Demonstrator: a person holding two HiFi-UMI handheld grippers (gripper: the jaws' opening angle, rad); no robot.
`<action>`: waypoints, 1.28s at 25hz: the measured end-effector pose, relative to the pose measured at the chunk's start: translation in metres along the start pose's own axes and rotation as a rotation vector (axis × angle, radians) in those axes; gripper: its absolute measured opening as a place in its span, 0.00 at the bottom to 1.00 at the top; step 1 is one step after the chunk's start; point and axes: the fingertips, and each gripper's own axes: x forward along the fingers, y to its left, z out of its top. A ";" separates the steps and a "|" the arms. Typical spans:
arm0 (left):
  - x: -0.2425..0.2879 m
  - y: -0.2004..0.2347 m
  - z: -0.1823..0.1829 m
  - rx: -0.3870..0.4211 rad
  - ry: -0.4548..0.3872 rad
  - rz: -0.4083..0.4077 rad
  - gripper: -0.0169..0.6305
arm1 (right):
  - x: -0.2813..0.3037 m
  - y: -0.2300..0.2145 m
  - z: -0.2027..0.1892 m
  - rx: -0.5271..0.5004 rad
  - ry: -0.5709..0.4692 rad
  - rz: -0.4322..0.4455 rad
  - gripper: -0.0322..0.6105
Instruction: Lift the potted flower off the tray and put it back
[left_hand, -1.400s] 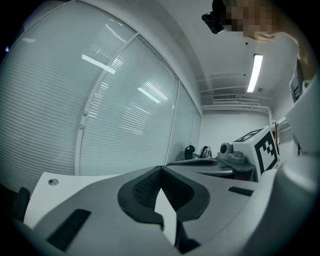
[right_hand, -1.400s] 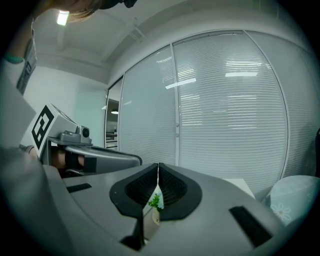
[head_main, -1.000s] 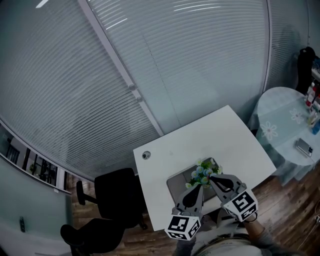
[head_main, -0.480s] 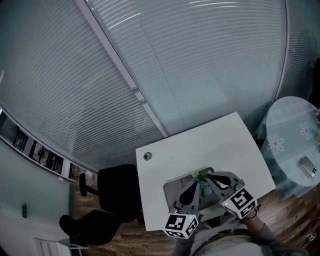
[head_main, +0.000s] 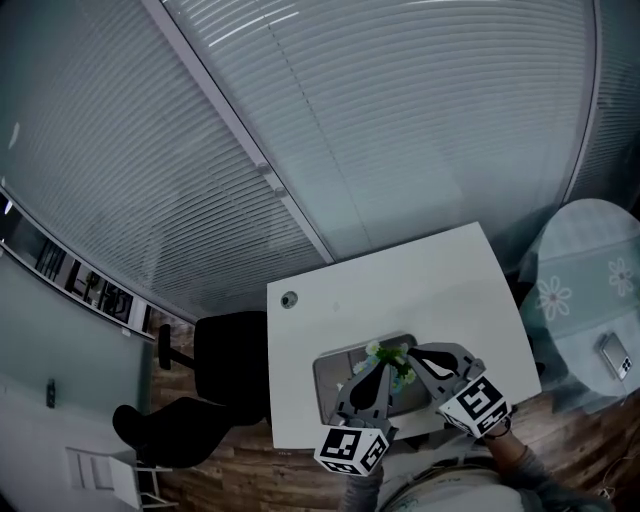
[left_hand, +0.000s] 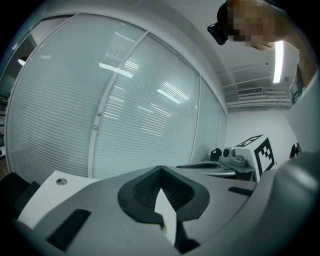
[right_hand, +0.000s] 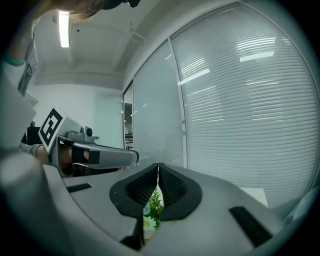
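The flower stands in the grey tray, near the tray's far right corner; its pot is hidden under the blooms and the jaws. Seen from the head, the two grippers point at it from the near side, one tip on each side of the blooms, and whether either touches it cannot be told.

The left gripper has its jaws closed together at the tips with nothing between them; only a white sliver of the bench shows through the slot lower down. The right gripper also has its jaws closed tip to tip and empty, and the flower's green leaves and pale blooms show through the slot behind them. Each gripper view shows the other gripper alongside, with its marker cube.

The tray lies on the white bench, close to its near edge. A round hole sits in the bench's far left corner. A black chair stands just left of the bench. A round table with a flower-print cloth stands to the right, apart from the bench. Closed blinds fill the wall beyond.
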 end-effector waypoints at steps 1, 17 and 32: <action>0.001 0.000 0.001 0.002 -0.003 0.003 0.04 | 0.000 -0.001 -0.001 -0.001 0.001 0.005 0.08; -0.004 0.051 0.004 0.052 0.065 -0.151 0.04 | 0.025 -0.001 -0.017 0.060 0.038 -0.199 0.08; -0.021 0.101 -0.025 0.013 0.137 -0.150 0.04 | 0.023 -0.005 -0.048 0.107 0.123 -0.311 0.08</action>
